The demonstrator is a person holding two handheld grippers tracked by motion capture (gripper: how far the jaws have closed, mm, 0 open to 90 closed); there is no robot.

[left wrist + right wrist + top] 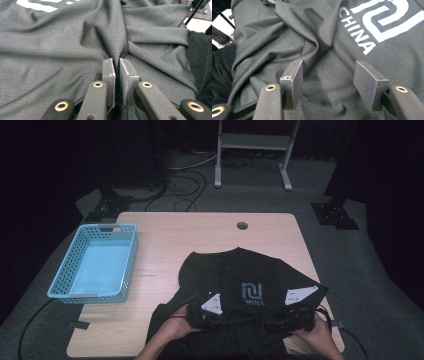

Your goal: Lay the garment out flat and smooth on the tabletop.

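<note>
A black shirt with a white printed logo is spread on the near half of a wooden table, its lower hem bunched toward the person's hands at the table's near edge. The left gripper is seen closed on a pinched ridge of the shirt's fabric, the cloth being drawn up tight between its two pads. The right gripper is held with its jaws standing well apart, resting over the shirt just below the printed lettering; nothing is clamped between them, though fabric lies loosely under them. In the high view both grippers are set on the shirt's lower part. A light blue basket is placed at the table's left side, well apart from the shirt.
</note>
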